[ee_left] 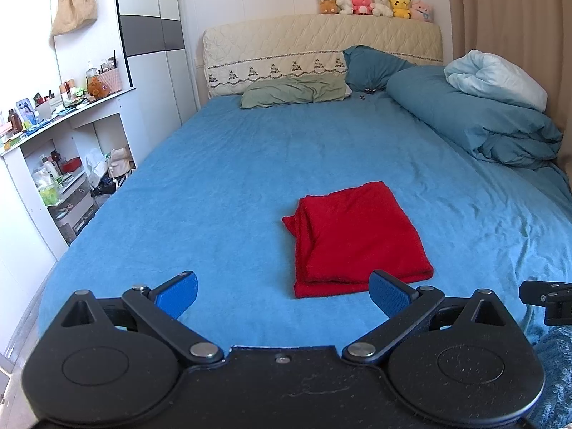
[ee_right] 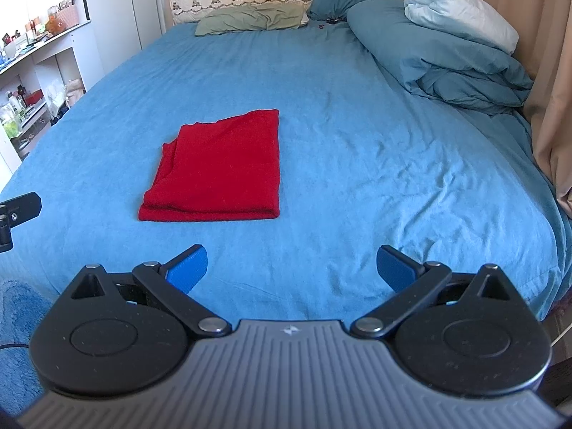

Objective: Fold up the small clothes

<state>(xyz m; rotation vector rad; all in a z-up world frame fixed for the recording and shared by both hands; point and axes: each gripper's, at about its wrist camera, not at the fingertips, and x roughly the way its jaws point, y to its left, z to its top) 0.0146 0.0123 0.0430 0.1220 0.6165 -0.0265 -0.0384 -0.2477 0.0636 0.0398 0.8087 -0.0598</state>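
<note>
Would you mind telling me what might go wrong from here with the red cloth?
The red cloth lies folded, its layered edges loose at the left, so a one-layer pinch may undo the fold. Both the left gripper and right gripper are open, and could snag the bedsheet beneath.

A green pillow (ee_left: pixel 293 91) lies at the headboard (ee_left: pixel 321 46), stuffed toys (ee_left: pixel 375 5) line its top, a rolled duvet (ee_left: pixel 482 118) lies beside the curtain (ee_left: pixel 507 14)

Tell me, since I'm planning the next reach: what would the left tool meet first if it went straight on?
Probably the near edge of the red cloth, slightly right of the open left tool; otherwise the bare sheet. Depth is unclear.
</note>
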